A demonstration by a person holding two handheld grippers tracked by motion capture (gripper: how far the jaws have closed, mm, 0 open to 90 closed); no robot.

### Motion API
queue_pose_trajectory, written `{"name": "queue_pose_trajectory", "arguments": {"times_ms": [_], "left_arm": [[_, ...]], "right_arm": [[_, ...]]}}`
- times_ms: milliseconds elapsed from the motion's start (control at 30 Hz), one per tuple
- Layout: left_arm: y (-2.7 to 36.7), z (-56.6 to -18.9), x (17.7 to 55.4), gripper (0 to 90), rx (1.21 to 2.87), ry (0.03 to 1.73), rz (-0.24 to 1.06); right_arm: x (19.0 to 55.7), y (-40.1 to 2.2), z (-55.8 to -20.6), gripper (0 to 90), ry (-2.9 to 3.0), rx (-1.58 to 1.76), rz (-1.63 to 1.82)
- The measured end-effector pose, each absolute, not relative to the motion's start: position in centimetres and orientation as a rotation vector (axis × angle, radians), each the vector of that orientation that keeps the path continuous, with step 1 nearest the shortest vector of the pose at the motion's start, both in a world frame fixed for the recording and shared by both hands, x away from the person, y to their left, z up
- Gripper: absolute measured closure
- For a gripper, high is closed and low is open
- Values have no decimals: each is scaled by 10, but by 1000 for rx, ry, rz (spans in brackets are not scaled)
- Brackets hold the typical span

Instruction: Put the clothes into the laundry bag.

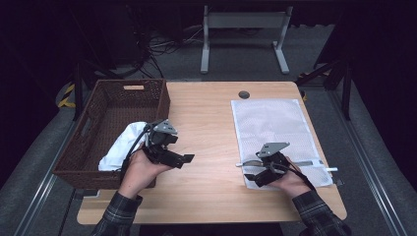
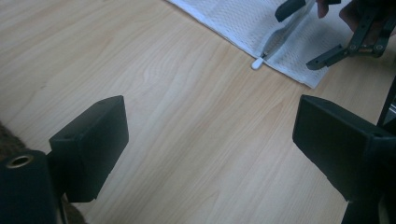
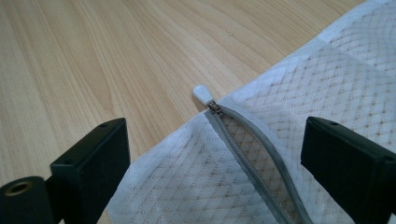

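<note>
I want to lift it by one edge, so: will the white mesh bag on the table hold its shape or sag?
The mesh bag lies flat and thin on the table, so it will probably droop from whichever edge is lifted. Its open-weave fabric looks light for its size. The zipper gapes slightly, so the right gripper, jaws open above it, may lift one layer alone.

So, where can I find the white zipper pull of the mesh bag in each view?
High view: the zipper pull lies at the mesh bag's left edge, beside the right gripper.
Left gripper view: upper right.
Right gripper view: upper centre.
Shared landmark: the grey zipper line.
</note>
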State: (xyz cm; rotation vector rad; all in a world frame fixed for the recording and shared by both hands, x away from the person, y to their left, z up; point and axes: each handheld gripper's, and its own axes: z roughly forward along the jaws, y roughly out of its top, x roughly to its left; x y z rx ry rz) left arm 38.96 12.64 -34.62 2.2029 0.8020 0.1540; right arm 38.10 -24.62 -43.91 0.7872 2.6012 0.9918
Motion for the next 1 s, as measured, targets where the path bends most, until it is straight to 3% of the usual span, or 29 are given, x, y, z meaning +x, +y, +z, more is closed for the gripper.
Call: {"name": "queue_pose_trajectory", "arguments": {"times_ms": [667,1000], "left_arm": [[211,-332,405,127,2080,1007,350],[250,-347,420,119,2061,1150,409]], "right_arm": [[380,-250,-438,91,2584,811,991],[381,-250,-439,91,2584,815,985]]}}
